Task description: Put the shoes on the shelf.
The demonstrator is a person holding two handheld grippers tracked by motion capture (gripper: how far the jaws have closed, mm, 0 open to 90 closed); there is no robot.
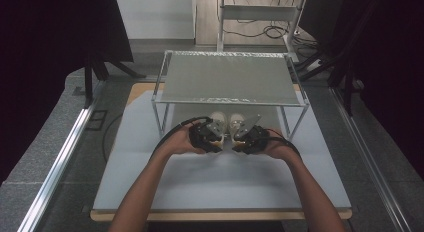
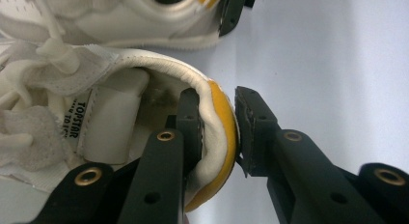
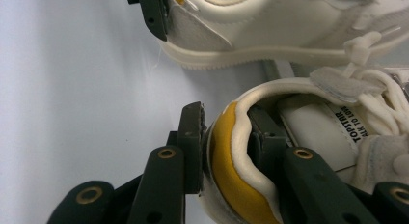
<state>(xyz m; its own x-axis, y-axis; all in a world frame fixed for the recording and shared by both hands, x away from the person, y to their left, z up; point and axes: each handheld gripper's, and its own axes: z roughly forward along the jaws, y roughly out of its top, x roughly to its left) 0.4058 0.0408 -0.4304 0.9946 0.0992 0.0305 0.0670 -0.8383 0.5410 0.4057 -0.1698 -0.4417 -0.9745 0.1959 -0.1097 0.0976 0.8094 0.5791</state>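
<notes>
**High view: two grippers meet at the heels of a pair of shoes**

High view, nearest first: two bare forearms rise from 6 o'clock and converge toward the middle of the table, wrists turned inward so the hands almost face each other. The left hand carries the left gripper; the right hand carries the right gripper. The two grippers sit just beside each other, aimed toward 12 o'clock.

In the left gripper view, the jaws straddle the padded heel collar of the left shoe, one jaw inside the opening, the other outside against the yellow heel patch. The inner jaw presses the collar; the outer one stands just off or barely touching, so the grip looks nearly closed but not fully clamped.

In the right gripper view, the jaws are closed on the heel of the right shoe, one pad on the yellow patch, one inside.

Farther off, both white shoes lie side by side under the front edge of a metal shelf rack, toes toward 12 o'clock. Beyond it stands a white frame with cables.
</notes>
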